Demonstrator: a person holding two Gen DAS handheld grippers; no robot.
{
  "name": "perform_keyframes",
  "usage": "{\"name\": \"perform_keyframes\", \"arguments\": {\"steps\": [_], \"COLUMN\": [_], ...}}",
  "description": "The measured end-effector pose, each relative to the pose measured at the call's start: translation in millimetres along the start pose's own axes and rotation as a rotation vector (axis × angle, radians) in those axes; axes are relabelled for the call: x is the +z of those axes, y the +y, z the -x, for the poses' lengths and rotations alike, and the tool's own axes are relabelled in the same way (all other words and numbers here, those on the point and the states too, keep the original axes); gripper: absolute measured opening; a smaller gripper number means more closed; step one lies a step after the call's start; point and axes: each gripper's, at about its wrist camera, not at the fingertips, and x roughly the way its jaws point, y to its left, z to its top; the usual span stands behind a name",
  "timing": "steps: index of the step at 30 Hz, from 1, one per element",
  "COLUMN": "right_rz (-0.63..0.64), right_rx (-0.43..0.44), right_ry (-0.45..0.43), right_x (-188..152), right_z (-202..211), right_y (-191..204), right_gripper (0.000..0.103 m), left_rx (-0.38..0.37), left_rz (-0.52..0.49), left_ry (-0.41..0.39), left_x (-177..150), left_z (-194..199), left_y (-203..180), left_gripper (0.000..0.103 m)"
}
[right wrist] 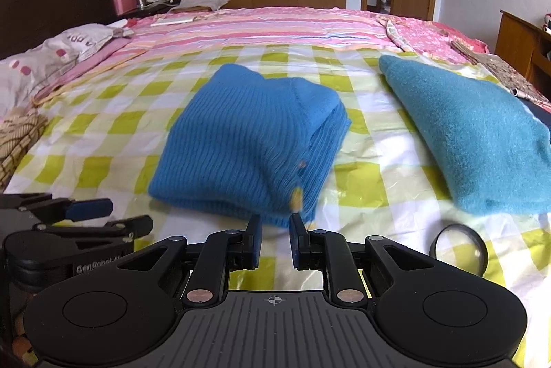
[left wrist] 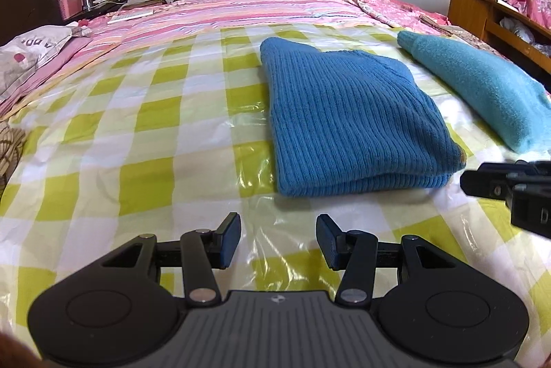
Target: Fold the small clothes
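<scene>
A folded blue ribbed knit garment (left wrist: pixel 347 116) lies on the green-and-white checked plastic sheet (left wrist: pixel 137 134); it also shows in the right wrist view (right wrist: pixel 248 140). A folded teal fleece garment (left wrist: pixel 482 85) lies to its right and shows in the right wrist view too (right wrist: pixel 471 134). My left gripper (left wrist: pixel 278 239) is open and empty, just in front of the blue garment's near left corner. My right gripper (right wrist: pixel 275 242) is open with a narrow gap, empty, right at the blue garment's near right corner. The left gripper also appears at the left of the right wrist view (right wrist: pixel 86 213).
A round black-rimmed lens (right wrist: pixel 459 247) lies on the sheet near my right gripper. A pink striped bedspread (left wrist: pixel 241 13) covers the far bed. Pillows (left wrist: pixel 31 51) lie at the left. A wooden cabinet (left wrist: pixel 492 13) stands at the right, wardrobes behind.
</scene>
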Motion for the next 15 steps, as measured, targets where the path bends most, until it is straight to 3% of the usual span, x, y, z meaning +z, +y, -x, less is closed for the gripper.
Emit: {"name": "perform_keyframes", "arguments": {"steps": [15], "right_rz": [0.034], "right_rx": [-0.009], "right_ry": [0.004], "right_x": [-19], "right_z": [16], "right_y": [20], "right_gripper": [0.018], "left_rx": [0.011], "left_rz": [-0.001], "left_ry": [-0.013], "left_x": [-11], "left_z": [18], "left_y": [-2], "left_gripper": [0.054]}}
